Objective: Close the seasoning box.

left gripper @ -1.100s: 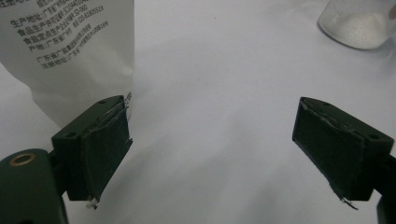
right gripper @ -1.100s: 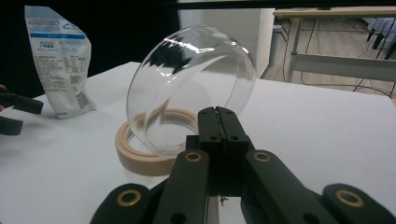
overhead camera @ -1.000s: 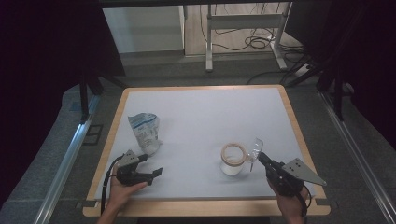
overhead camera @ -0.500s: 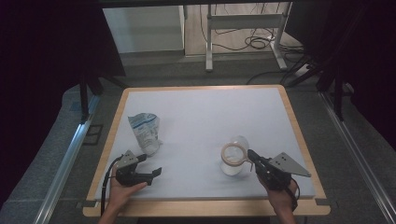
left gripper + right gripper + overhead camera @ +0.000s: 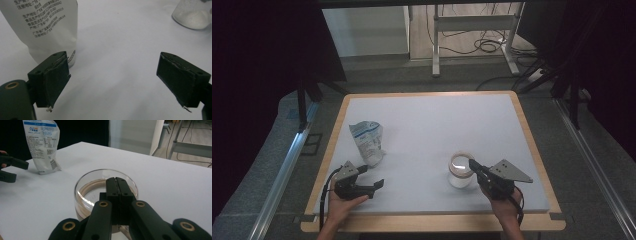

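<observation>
Hands come in from the near edge of the white surface (image 5: 432,130), each holding a tool. At about 7 o'clock of the surface, the left tool (image 5: 374,186) rests low with its jaws wide apart and nothing between them; in the left gripper view its two black pads (image 5: 53,80) stand well separated over bare surface. At about 5 o'clock, the right tool (image 5: 472,165) has its jaws pressed together, and in the right gripper view the closed tips (image 5: 116,185) sit over the open mouth of a glass jar (image 5: 105,192). Whether the tips touch the rim cannot be told.

That glass jar (image 5: 461,170) stands upright just at the front of the right tool, at roughly 5 o'clock from the middle of the surface, with white granules in its bottom that show in the left gripper view (image 5: 191,15).

Farther out, at about 9 o'clock, a white pouch (image 5: 368,141) with a blue top band and printed text stands slightly crumpled, just beyond the left tool; in the left gripper view its lower corner (image 5: 47,30) rises just behind the left jaw, apart from it. Pouch and jar stand well apart.
</observation>
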`<state>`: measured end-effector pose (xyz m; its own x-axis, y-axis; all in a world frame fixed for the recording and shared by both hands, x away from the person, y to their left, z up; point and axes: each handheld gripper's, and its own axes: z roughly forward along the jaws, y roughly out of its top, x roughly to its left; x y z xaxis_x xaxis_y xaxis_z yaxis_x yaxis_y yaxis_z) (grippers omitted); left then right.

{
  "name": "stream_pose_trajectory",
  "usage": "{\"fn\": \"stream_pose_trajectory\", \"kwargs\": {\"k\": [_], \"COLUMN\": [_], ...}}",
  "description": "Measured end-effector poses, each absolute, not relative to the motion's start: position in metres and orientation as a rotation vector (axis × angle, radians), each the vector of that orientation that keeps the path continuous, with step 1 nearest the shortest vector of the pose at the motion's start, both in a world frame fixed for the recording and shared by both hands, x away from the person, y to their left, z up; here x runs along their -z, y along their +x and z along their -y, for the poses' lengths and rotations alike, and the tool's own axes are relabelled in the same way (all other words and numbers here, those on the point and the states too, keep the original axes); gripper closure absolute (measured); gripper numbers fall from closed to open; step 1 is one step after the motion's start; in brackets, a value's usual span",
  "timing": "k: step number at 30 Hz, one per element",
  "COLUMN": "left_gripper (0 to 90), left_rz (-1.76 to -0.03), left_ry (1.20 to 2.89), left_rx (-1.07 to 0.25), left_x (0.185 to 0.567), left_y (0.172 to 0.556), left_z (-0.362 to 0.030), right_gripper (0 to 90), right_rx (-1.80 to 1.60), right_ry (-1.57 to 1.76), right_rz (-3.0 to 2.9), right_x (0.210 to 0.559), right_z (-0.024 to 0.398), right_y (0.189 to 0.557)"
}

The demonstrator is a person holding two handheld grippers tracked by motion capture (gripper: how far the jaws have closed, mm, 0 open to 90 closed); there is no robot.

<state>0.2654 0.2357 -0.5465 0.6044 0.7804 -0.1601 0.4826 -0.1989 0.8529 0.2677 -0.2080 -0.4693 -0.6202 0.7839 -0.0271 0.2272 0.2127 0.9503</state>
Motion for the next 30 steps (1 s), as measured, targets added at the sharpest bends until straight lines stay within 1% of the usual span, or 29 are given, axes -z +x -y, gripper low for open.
{"fn": "stream_pose_trajectory", "kwargs": {"k": [6, 11, 13, 16, 18, 20, 22, 30], "left_gripper": [11.2, 11.3, 11.2, 11.2, 11.2, 11.2, 11.7, 12.0], "left_rz": [-1.02, -1.023, -1.023, -1.019, -1.014, -1.015, -1.017, -1.016], "left_ry": [1.854, 1.844, 1.843, 1.84, 1.84, 1.84, 1.83, 1.83], "left_rx": [-0.387, -0.398, -0.402, -0.405, -0.405, -0.404, -0.432, -0.445], "left_x": [0.547, 0.545, 0.545, 0.544, 0.544, 0.544, 0.543, 0.541], "left_y": [0.266, 0.265, 0.264, 0.263, 0.263, 0.263, 0.262, 0.261], "left_z": [-0.235, -0.238, -0.238, -0.238, -0.238, -0.238, -0.239, -0.239], "right_gripper": [89.4, 84.9, 80.0, 63.0, 54.1, 47.5, 46.1, 42.6], "right_rx": [-1.427, -1.469, -1.471, -1.493, -1.489, -1.477, -1.479, -1.423], "right_ry": [0.947, 0.993, 1.001, 1.031, 1.038, 1.05, 1.065, 1.134], "right_rz": [-1.958, -1.928, -1.917, -1.912, -1.909, -1.903, -1.914, -1.854], "right_x": [0.47, 0.471, 0.471, 0.471, 0.472, 0.472, 0.473, 0.484], "right_z": [0.218, 0.235, 0.24, 0.247, 0.252, 0.257, 0.263, 0.298], "right_y": [0.268, 0.27, 0.27, 0.272, 0.273, 0.274, 0.277, 0.284]}}
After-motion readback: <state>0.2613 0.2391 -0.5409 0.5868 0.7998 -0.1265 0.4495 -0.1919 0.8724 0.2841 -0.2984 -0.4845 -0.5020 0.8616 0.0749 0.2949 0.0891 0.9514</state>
